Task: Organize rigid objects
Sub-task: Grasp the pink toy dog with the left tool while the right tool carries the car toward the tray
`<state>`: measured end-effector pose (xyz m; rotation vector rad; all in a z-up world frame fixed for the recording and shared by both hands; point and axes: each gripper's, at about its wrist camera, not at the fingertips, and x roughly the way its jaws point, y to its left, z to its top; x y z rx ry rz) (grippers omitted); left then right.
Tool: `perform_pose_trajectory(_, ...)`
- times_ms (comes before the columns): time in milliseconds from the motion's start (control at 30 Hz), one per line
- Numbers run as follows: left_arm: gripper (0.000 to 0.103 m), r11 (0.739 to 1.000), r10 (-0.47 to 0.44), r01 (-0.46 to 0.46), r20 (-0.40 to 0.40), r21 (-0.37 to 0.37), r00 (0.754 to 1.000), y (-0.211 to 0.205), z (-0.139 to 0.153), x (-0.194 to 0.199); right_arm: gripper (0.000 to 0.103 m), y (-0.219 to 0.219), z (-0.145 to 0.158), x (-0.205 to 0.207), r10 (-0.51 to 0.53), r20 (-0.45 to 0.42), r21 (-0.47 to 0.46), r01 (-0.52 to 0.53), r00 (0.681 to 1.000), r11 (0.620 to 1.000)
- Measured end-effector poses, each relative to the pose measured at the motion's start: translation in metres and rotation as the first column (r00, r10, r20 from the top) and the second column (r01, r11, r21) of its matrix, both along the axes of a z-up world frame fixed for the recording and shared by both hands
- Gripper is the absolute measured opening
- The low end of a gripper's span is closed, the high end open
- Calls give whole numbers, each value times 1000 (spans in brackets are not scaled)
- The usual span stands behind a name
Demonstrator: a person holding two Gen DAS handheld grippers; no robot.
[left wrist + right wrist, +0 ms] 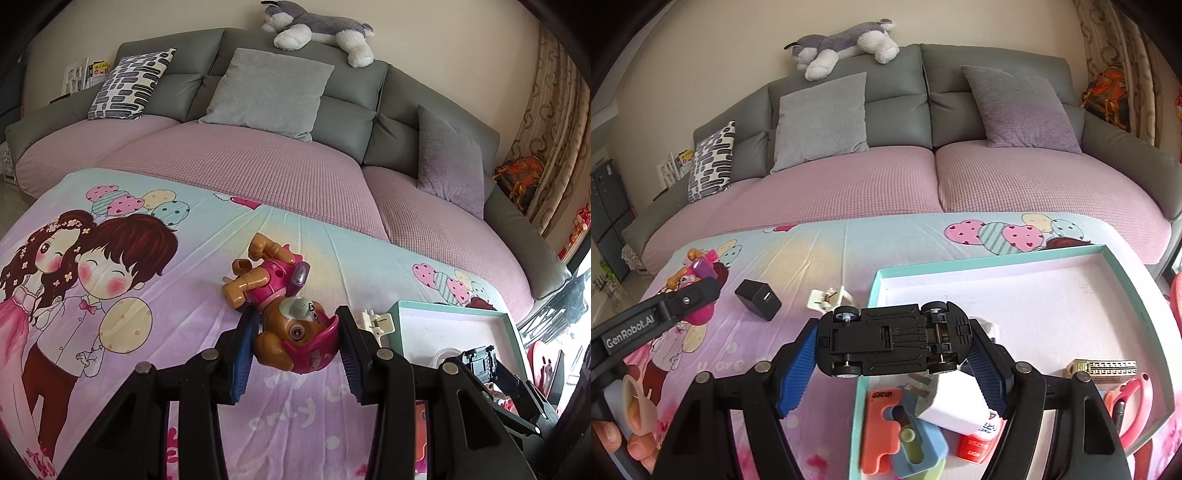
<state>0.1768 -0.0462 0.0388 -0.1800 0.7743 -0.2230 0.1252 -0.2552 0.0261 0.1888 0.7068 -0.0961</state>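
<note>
My left gripper [297, 326] is shut on the head of a pink and brown puppy figure [275, 291], which it holds over the cartoon blanket [147, 332]. The figure's legs point away from me. My right gripper [894, 328] is shut on a black toy car [894, 341], belly up and crosswise between the blue pads, over the left rim of the teal tray [997, 256]. In the right wrist view the left gripper's finger [690, 299] and the puppy figure [698, 275] show at the far left, with a person's fingers below them.
On the blanket lie a black cube charger [758, 299] and a small white plastic part [829, 297]. The tray holds a white plug [956, 402], orange and blue pieces [882, 424], a gold bar [1104, 368] and pink scissors [1134, 402]. A grey sofa [897, 110] with cushions stands behind.
</note>
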Motion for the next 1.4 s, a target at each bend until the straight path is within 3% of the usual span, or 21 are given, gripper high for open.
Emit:
perform_pose_trajectory(400, 44, 991, -130, 130, 9, 26, 991, -58, 8, -14, 78, -68, -3, -21, -169, -15, 52, 170, 985, 984)
perform_pose_trajectory(800, 44, 967, -250, 250, 2, 47, 968, -117, -5, -19, 79, -118, -7, -40, -338, -14, 46, 339, 941, 940)
perform_pose_trajectory(967, 44, 955, -289, 289, -14, 65, 957, -136, -22, -18, 79, -129, -13, -42, -376, -26, 37, 377, 926, 925)
perform_pose_trajectory(1400, 44, 949, -315, 316, -33, 17, 948, -159, -42, -8, 79, -139, -18, -42, -413, -27, 9, 413, 910, 911)
